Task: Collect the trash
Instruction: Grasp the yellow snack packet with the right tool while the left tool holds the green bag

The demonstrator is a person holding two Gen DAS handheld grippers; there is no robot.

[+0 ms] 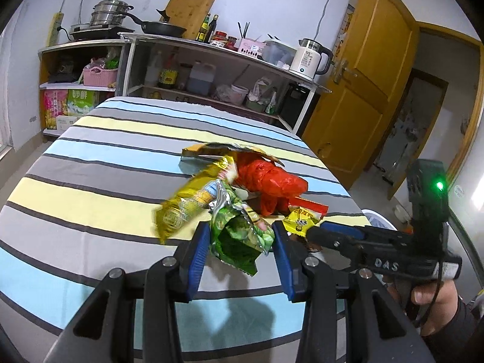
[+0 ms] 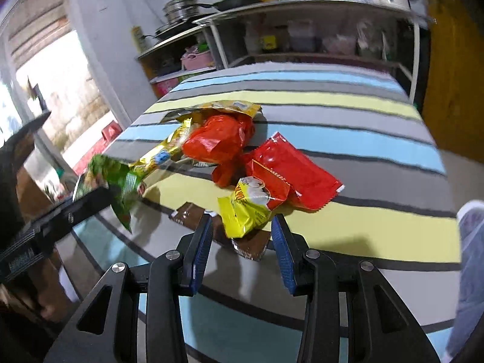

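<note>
The left gripper [image 1: 242,236] had its fingers clamped on a green snack wrapper [image 1: 239,236]; the right gripper [image 2: 242,236] hovered, fingers apart, around a yellow packet [image 2: 245,211]. Red bags [image 2: 220,142], gold wrappers remained piled mid-desk [image 1: 90,151], uncollected.

A heap of wrappers [image 1: 242,187] is spread on the table [image 1: 90,157], toward its right edge. One crumpled wrapper [image 1: 239,236] is set between the left gripper [image 1: 242,242] fingers. Behind the table a shelf unit [image 1: 211,69] is placed, with a kettle [image 1: 311,57] at its right end.
</note>
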